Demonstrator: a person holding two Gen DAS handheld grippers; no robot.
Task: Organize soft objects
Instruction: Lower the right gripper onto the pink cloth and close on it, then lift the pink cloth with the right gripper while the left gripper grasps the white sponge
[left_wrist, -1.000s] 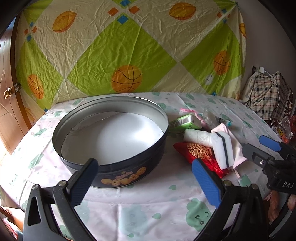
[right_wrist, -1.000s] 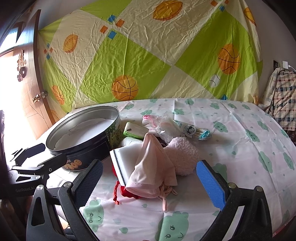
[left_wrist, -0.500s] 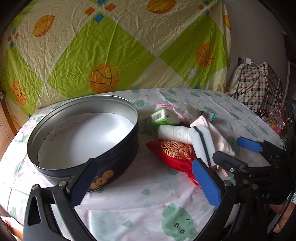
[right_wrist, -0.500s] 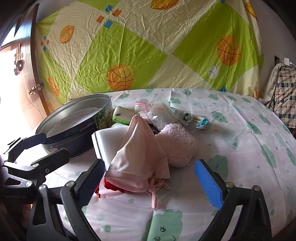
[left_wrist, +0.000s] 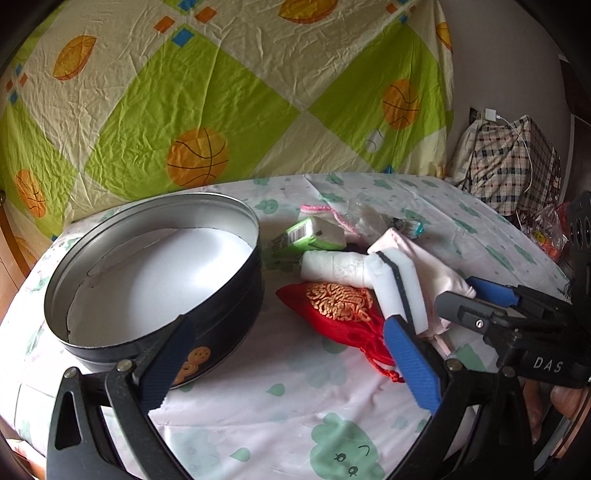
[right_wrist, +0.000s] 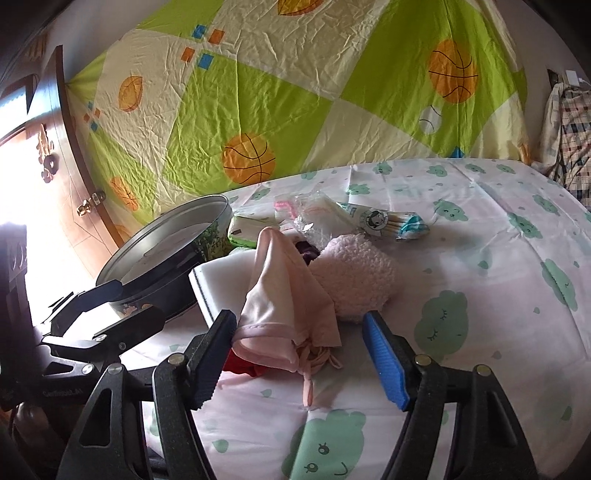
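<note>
I am closing my right gripper (right_wrist: 299, 354) around the pink cloth (right_wrist: 286, 295) lying on the pile beside the tin (left_wrist: 147, 266), pads not yet pressing, while my left gripper (left_wrist: 291, 360) is hovering apart and empty.

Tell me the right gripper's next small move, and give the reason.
Probably ease forward and finish closing on the pink cloth. The right gripper has its jaws closing with the cloth's hem between them, pads not yet pressing, and the round tin sits beside the pile, with only its white liner showing inside.
</note>
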